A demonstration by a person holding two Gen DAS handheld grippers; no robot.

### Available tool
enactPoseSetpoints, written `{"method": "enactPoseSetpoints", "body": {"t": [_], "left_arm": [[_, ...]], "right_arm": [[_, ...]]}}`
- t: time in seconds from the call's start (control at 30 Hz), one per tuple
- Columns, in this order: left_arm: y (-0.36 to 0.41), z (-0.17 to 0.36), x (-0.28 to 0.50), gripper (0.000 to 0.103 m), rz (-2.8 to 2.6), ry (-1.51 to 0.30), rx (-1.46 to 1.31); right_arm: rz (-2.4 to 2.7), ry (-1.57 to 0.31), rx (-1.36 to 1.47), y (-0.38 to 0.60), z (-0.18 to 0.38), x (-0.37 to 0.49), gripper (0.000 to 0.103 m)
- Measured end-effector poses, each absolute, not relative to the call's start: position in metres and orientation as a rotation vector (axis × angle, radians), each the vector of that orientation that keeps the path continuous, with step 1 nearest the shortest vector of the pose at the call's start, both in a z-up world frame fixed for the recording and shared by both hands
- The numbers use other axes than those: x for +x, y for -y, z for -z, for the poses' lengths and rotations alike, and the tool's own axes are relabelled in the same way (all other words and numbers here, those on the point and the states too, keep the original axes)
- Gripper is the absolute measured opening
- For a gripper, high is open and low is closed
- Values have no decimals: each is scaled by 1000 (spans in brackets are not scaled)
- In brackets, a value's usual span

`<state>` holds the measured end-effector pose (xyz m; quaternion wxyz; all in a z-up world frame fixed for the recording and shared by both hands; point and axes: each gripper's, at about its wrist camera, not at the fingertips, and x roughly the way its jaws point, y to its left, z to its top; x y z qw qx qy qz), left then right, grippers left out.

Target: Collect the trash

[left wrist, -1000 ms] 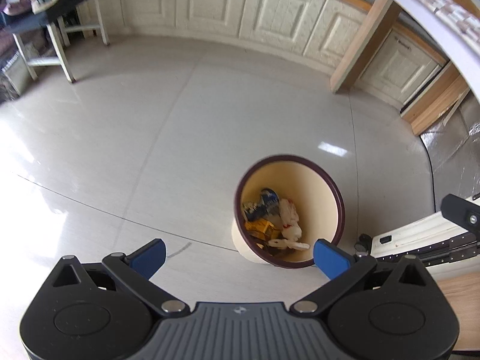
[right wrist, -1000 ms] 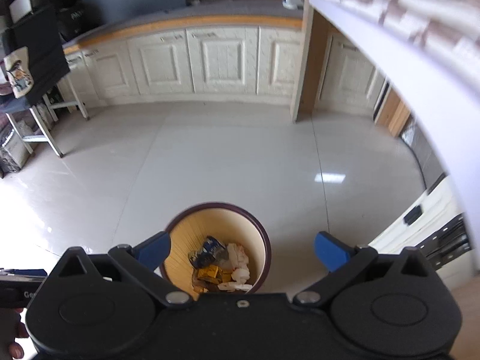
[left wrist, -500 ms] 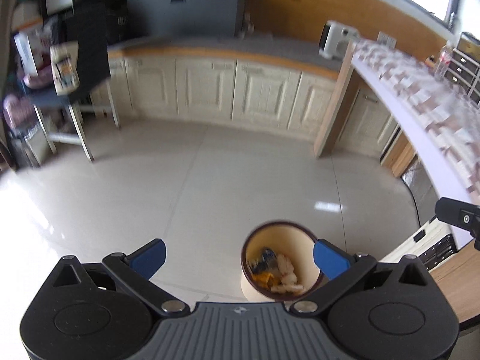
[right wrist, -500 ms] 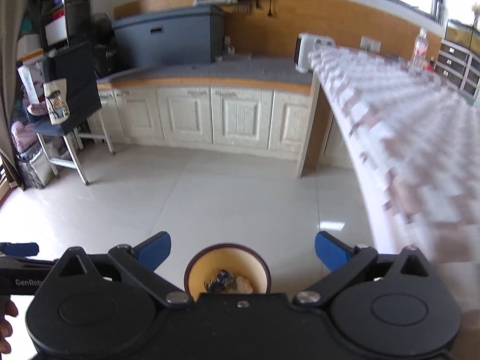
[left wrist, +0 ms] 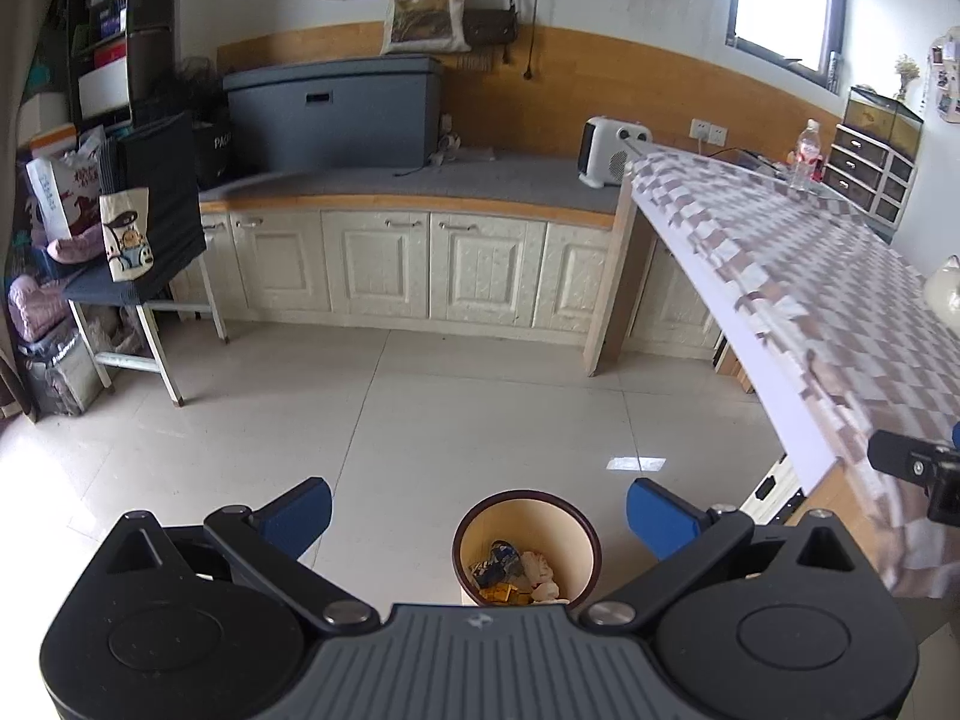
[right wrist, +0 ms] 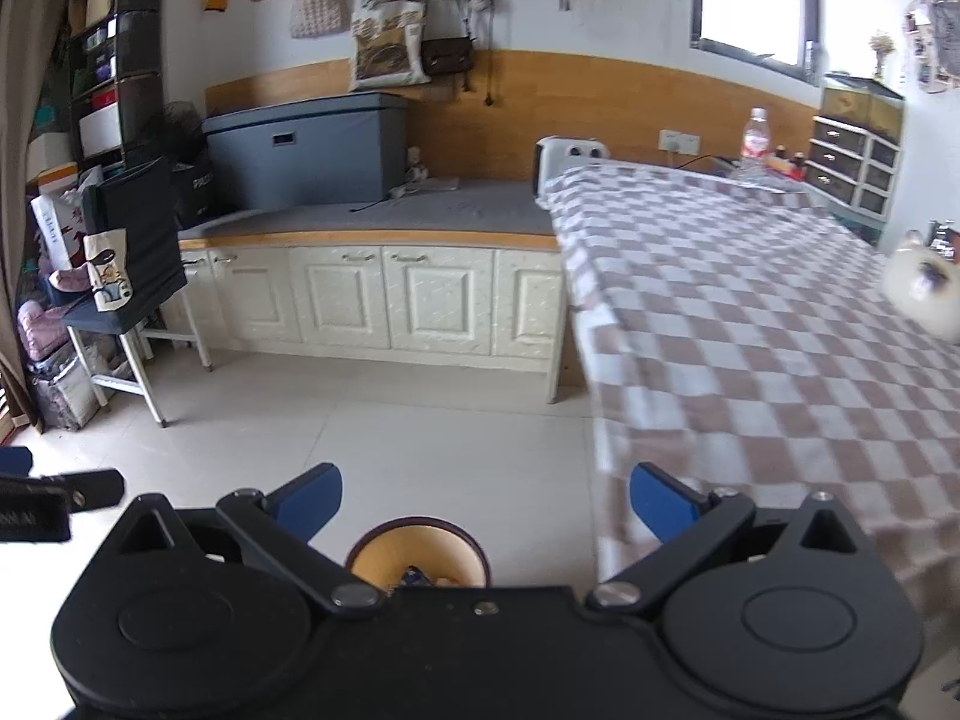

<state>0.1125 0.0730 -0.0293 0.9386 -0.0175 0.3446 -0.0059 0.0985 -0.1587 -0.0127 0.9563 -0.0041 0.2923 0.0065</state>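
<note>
Both claws, left gripper (left wrist: 479, 509) and right gripper (right wrist: 486, 499), spread wide and empty above the trash bin (left wrist: 526, 547) below.

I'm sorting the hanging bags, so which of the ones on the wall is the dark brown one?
The small dark brown handbag, rightmost of the row, partly behind the printed tote bag. The knitted bag further left is pale, like the tote.
</note>
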Motion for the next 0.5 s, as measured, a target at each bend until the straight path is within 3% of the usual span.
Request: {"method": "enactPoseSetpoints", "body": {"t": [0.5], "left_arm": [[-62, 19, 64, 103, 25, -706, -23]], "right_arm": [[45, -589, -21, 183, 7, 30, 103]]}}
